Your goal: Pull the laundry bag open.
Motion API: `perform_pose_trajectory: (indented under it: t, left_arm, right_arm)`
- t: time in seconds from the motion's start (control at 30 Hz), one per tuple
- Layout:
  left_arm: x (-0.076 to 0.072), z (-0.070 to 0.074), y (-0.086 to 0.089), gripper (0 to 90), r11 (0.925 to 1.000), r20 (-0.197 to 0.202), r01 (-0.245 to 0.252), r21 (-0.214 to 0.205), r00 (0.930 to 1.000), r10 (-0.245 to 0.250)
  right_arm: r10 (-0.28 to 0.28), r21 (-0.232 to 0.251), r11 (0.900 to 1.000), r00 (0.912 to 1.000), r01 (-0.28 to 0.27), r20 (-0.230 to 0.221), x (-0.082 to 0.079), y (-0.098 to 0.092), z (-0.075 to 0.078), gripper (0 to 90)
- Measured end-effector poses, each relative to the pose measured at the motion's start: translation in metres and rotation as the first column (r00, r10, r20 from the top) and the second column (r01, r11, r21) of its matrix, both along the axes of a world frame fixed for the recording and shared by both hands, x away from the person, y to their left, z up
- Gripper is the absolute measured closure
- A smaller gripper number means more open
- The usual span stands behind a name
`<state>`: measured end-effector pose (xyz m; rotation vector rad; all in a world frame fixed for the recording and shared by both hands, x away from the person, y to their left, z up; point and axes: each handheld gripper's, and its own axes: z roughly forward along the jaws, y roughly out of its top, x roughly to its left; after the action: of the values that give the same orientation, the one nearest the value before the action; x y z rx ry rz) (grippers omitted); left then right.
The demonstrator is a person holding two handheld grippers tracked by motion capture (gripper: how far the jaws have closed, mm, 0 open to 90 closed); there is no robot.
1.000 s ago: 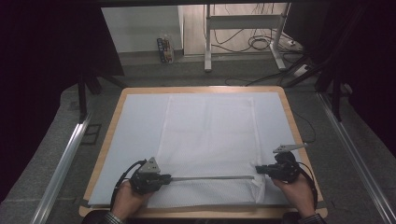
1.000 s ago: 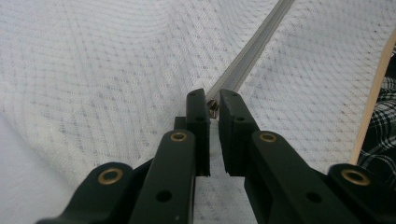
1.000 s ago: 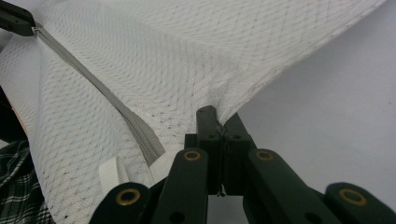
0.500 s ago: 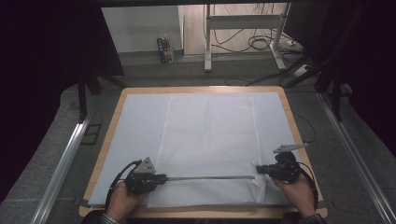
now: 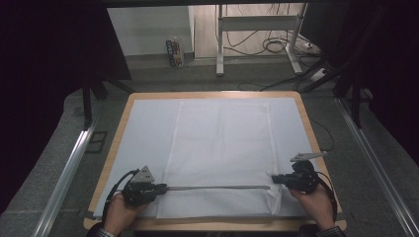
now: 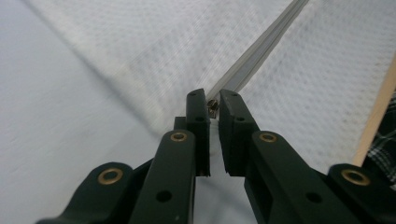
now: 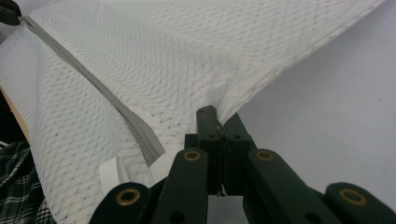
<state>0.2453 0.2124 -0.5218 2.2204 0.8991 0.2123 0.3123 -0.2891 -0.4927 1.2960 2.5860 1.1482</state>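
A white mesh bag (image 5: pixel 222 143) lies flat on the white-covered table, with a grey zipper (image 5: pixel 217 187) running across its near end. At the zipper's left end, my left gripper (image 5: pixel 163 187) is shut on the small metal zipper pull (image 6: pixel 212 105), which shows between its tips (image 6: pixel 213 100). The zipper tape (image 6: pixel 261 51) stretches away from there. My right gripper (image 5: pixel 274 179) is shut on the bag's mesh edge at the right end of the zipper. In the right gripper view its jaws (image 7: pixel 219 119) pinch the lifted mesh (image 7: pixel 187 56) beside the zipper (image 7: pixel 93 84) and a white strap loop (image 7: pixel 112 175).
The table's wooden rim (image 5: pixel 118 133) frames the white cover (image 5: pixel 143 138). Metal rails run along the floor at left (image 5: pixel 69 168) and right (image 5: pixel 375 163). A desk frame with cables (image 5: pixel 257 44) stands behind. A plaid sleeve (image 7: pixel 18 186) shows at the near edge.
My left gripper has slid to the left along the zipper line with the pull in it. The right gripper has stayed put on the bag's edge.
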Motion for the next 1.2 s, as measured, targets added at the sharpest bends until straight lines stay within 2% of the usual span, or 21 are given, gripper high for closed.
perform_pose_trajectory:
  t: [0.1,0.2,0.5,0.57,0.8,0.97,1.2]
  left_arm:
    - [-0.001,0.000,0.006,83.9,0.9997,-0.002,-0.020,0.012,0.9998,0.020]
    - [-0.002,-0.001,0.011,83.9,0.9996,-0.013,-0.029,-0.002,0.9995,0.029]
    - [-0.002,-0.002,0.011,83.9,0.9994,-0.018,-0.029,0.019,0.9994,0.029]
    - [-0.002,-0.003,0.011,83.8,0.9986,-0.016,-0.036,0.040,0.9992,0.036]
    - [-0.002,-0.004,0.015,83.9,0.9986,-0.029,-0.041,0.032,0.9987,0.042]
    - [-0.002,-0.004,0.015,83.7,0.9994,-0.045,-0.034,0.012,0.9984,0.034]
    - [-0.003,-0.004,0.011,82.7,0.9997,-0.048,-0.017,0.019,0.9987,0.018]
  right_arm:
    - [-0.007,-0.003,1.0000,1.0000,0.007,0.001,0.000,-0.001,0.000,87.6]
    - [-0.014,0.004,0.9999,0.9999,0.014,0.002,0.000,-0.004,0.001,87.6]
    - [-0.013,0.004,0.9999,0.9999,0.013,0.002,0.000,-0.003,0.001,87.7]
    - [-0.012,0.002,0.9999,0.9999,0.012,0.002,0.000,-0.003,0.001,87.6]
    - [-0.008,0.000,1.0000,1.0000,0.008,0.003,0.000,-0.002,0.001,87.6]
    - [-0.003,-0.005,1.0000,1.0000,0.003,0.009,0.000,-0.001,0.000,87.4]
    - [0.014,-0.006,0.9999,0.9997,-0.014,0.018,-0.001,0.001,0.000,86.5]
